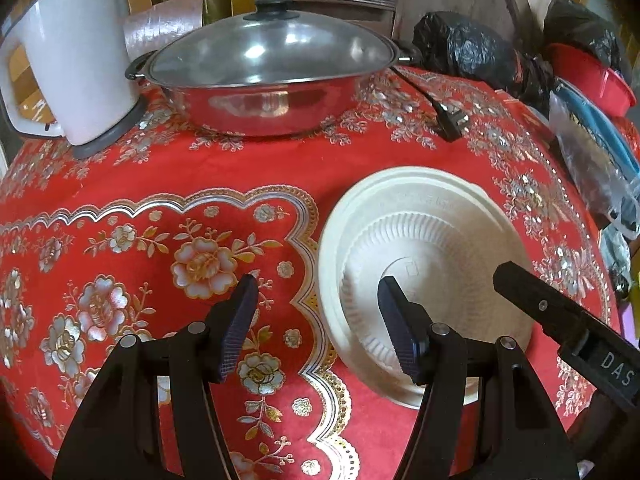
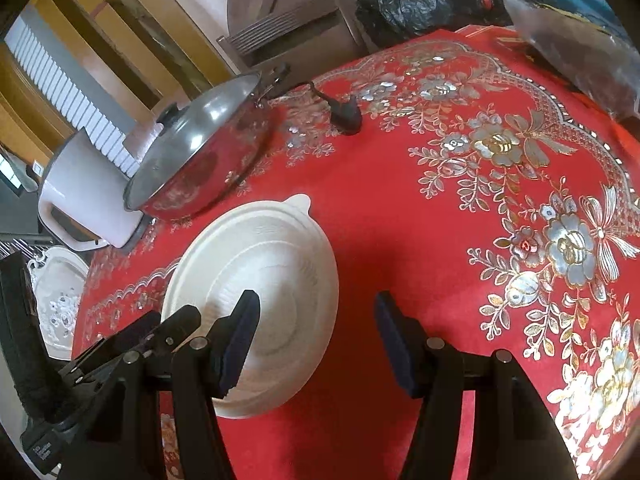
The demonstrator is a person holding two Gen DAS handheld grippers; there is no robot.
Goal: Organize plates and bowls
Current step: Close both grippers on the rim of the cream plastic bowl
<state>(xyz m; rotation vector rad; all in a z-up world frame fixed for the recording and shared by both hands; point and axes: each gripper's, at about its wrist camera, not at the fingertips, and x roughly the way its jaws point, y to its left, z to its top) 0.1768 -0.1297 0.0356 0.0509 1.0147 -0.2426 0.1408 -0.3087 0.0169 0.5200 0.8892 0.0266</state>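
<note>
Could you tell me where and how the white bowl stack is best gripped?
Probably by its rim, from the left: the bowls lie upside down, so the dome offers no pinch, while the left gripper is open with that edge between its fingers.

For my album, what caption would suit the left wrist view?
Open left tool hovering over stacked cream bowls on a red floral tablecloth, lidded steel wok behind.

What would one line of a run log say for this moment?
left gripper: jaws open, empty | right gripper: jaws open, empty | cream bowl: nested in cream plate on red tablecloth, ungripped
</note>
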